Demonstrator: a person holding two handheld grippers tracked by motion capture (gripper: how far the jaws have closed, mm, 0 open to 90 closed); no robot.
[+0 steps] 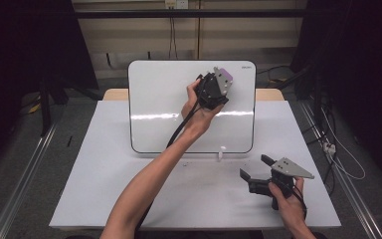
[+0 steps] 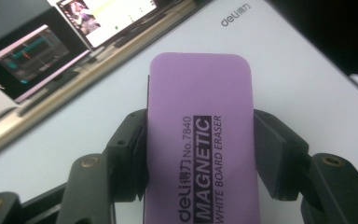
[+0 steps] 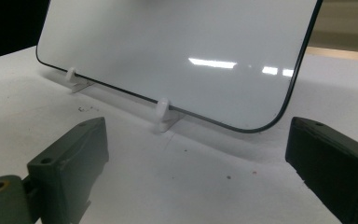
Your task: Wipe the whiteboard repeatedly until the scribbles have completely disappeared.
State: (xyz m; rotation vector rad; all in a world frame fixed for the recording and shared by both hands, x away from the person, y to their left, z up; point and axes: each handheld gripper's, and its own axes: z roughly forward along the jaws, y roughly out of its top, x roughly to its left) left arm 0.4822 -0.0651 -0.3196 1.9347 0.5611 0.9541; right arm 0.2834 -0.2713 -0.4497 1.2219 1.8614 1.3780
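Observation:
A white board [image 1: 159,99] stands tilted on small white feet at the back of the table. My left gripper [image 1: 218,85] is raised against the board's upper right part and is shut on a purple magnetic whiteboard eraser [image 1: 224,77]. In the left gripper view the eraser [image 2: 200,140] sits upright between both black pads, close to the board [image 2: 298,79]. My right gripper [image 1: 254,167] rests low at the table's front right, jaws open and empty. In the right gripper view its jaws frame the board's lower edge [image 3: 186,56] and one white foot [image 3: 164,114].
The white table top [image 1: 104,184] spreads around the board, with small dark specks near the feet. A cable [image 1: 179,130] trails down from the left gripper along the forearm. Dark stands and floor cables flank the table. Monitors [image 2: 32,56] glow beyond the board.

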